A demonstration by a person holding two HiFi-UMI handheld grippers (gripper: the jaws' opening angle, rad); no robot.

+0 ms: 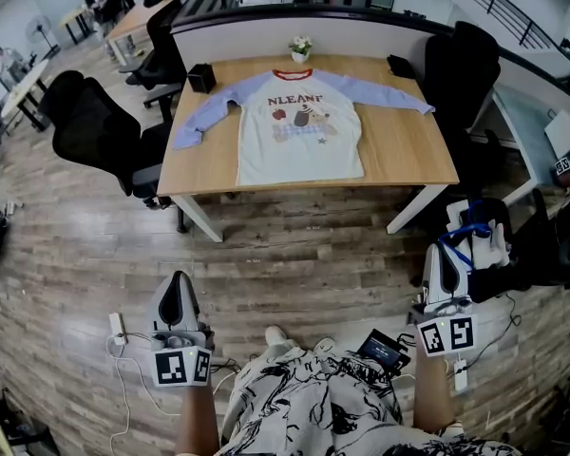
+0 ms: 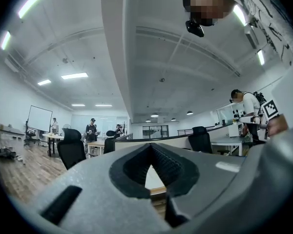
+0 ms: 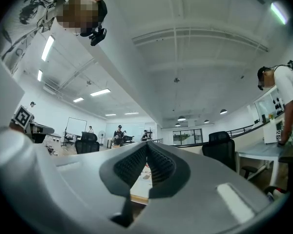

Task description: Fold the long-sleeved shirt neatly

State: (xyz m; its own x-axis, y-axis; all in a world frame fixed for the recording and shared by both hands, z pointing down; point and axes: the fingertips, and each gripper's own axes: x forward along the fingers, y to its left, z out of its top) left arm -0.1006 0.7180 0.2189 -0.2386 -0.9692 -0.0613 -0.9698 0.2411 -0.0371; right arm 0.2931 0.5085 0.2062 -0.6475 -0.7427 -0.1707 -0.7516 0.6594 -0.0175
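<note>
A long-sleeved shirt (image 1: 299, 126) lies flat on the wooden desk (image 1: 404, 155), white body, light blue sleeves spread to both sides, print on the chest. I stand well back from the desk. My left gripper (image 1: 178, 297) is low at the left, shut and empty, far from the shirt. My right gripper (image 1: 446, 266) is low at the right, also shut with nothing in it. In the left gripper view the jaws (image 2: 150, 147) meet, with the desk edge showing beyond. In the right gripper view the jaws (image 3: 146, 147) meet too, and the shirt (image 3: 142, 172) shows far off between them.
Black office chairs stand left (image 1: 95, 126) and right (image 1: 461, 65) of the desk. A small plant (image 1: 300, 47) and two dark boxes (image 1: 201, 77) sit at its far edge. Cables and a power strip (image 1: 117, 329) lie on the wood floor by my feet. Other people work at distant desks.
</note>
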